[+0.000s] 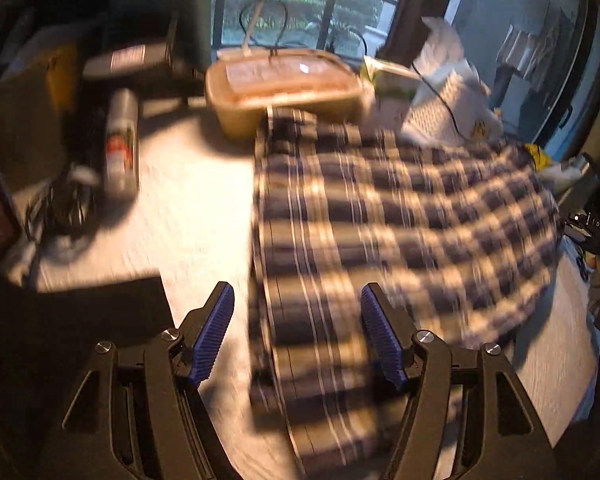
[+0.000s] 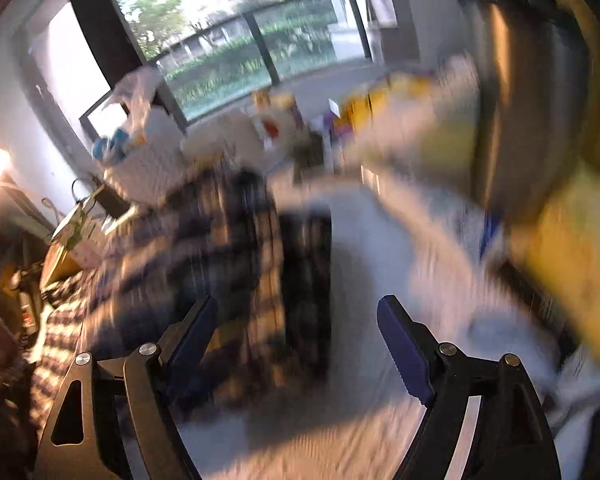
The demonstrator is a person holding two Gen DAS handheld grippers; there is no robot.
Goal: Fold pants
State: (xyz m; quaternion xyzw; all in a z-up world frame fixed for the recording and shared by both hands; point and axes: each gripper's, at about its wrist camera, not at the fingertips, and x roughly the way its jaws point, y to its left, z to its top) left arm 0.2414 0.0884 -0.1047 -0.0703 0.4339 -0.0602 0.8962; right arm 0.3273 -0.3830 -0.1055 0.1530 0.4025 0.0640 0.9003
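- The plaid pants (image 1: 380,216) lie on the pale bench (image 1: 188,200), spread as a broad, flat slab of navy-and-cream checks that reaches from the near edge back to a tan lidded container (image 1: 284,88).
- Judging by the straight left edge with several stacked layers showing along it, at least one fold seems already made; the right side of the cloth hangs rumpled toward the bench edge, so the bundle looks only part folded and not yet squared up.
- What I take to be left: at least one more fold to shorten the slab, then smoothing. Both views are blurred, so the layer count cannot be told.
- The left gripper (image 1: 298,320) hangs over the near end of the pants with its blue pads wide apart, and nothing is clamped between them; cloth lies beneath the gap.
- In the right wrist view the right gripper (image 2: 296,344) also stands spread wide and empty, over the bench just beside the dark edge of the pants (image 2: 204,240).
- A spray can (image 1: 120,144) lies on its side left of the pants, well apart; its red-and-white label is too blurred to read.
- At the right edge of the left view a dark object (image 1: 598,228) shows the letters "DAS"; no other writing is legible.
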